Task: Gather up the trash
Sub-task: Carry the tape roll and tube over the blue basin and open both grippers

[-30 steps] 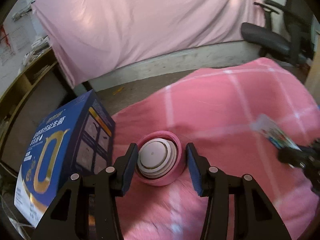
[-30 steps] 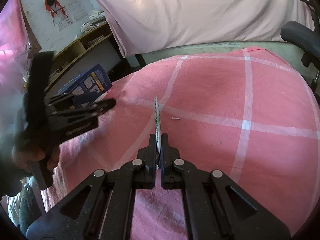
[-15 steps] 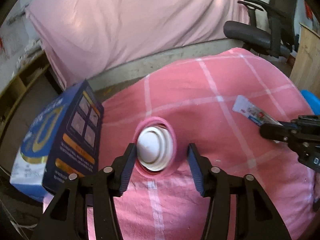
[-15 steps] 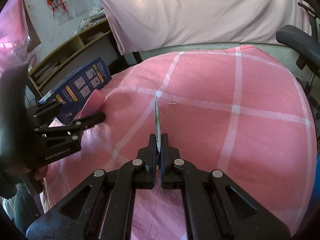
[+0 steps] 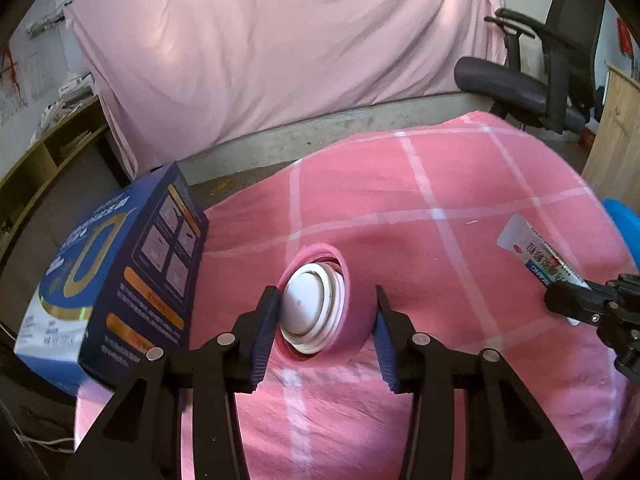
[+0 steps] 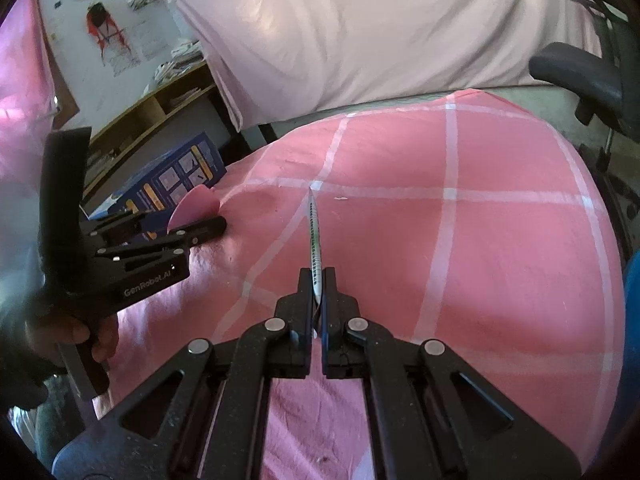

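A pink cup (image 5: 352,312) with a white ribbed insert (image 5: 308,308) lies on its side on the pink checked cloth (image 5: 440,200). My left gripper (image 5: 326,308) straddles it with its jaws closing; both pads touch the cup's sides, and the cup looks squeezed into a tall oval. From the right wrist view the left gripper (image 6: 196,220) sits at the left with the cup (image 6: 194,208) peeking above its finger. My right gripper (image 6: 317,276) is shut on a flat white printed tube (image 6: 313,232), held edge-on above the cloth. That tube (image 5: 536,256) and right gripper (image 5: 560,300) show at the right edge of the left wrist view.
A blue carton (image 5: 112,272) stands at the cloth's left edge, close beside the left finger. A black office chair (image 5: 532,80) is at the back right, a draped pink sheet (image 5: 280,60) behind, wooden shelves (image 6: 160,108) to the left, a blue object (image 5: 624,224) at the right edge.
The left jaws widened slightly, then closed onto the cup, which now looks narrower. The left view swung right. The right gripper shifted with the tube still clamped.
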A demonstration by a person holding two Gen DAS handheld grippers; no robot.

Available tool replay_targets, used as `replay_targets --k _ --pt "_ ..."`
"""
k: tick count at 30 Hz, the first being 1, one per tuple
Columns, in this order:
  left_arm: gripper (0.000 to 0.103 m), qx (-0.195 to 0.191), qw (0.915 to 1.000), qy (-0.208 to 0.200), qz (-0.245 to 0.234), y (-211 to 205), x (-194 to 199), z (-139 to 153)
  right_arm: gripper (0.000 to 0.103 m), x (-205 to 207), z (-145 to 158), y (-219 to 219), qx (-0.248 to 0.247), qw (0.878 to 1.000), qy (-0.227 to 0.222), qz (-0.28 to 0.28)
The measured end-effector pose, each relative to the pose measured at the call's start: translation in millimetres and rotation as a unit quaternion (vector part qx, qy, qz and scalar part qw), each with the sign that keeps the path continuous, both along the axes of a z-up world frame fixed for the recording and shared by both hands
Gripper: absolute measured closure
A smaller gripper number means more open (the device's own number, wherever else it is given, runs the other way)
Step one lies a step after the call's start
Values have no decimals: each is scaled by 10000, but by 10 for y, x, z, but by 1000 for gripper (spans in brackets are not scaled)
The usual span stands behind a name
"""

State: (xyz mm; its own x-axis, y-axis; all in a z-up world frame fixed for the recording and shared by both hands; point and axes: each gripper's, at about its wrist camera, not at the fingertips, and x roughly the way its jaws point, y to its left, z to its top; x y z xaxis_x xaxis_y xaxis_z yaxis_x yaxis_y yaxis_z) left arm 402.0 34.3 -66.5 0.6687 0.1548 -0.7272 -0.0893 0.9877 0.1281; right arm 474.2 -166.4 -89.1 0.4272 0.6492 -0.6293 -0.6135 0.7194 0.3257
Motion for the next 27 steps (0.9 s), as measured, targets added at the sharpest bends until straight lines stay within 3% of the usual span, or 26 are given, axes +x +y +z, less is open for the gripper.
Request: replay_targets --k 6,12,18,21,27 --pt "64 -681 9959 -581 -129 -155 -266 110 75 -218 95 -249 225 9985 -304 -390" --pt "64 -896 9871 -1262 -403 -475 -530 340 75 -455 303 -539 708 9912 -937 -616" --pt "64 -995 9768 -1812 -566 -683 -598 748 75 -606 639 -808 1179 9721 -1851 -826" --pt "64 -955 9697 -2137 -696 -793 -634 1000 75 -676 802 -983 1384 9571 -2273 -1149" --pt "64 -914 9533 -2640 -1144 -1179 -653 1378 75 -755 1000 -1317 1494 9327 -2727 -1825"
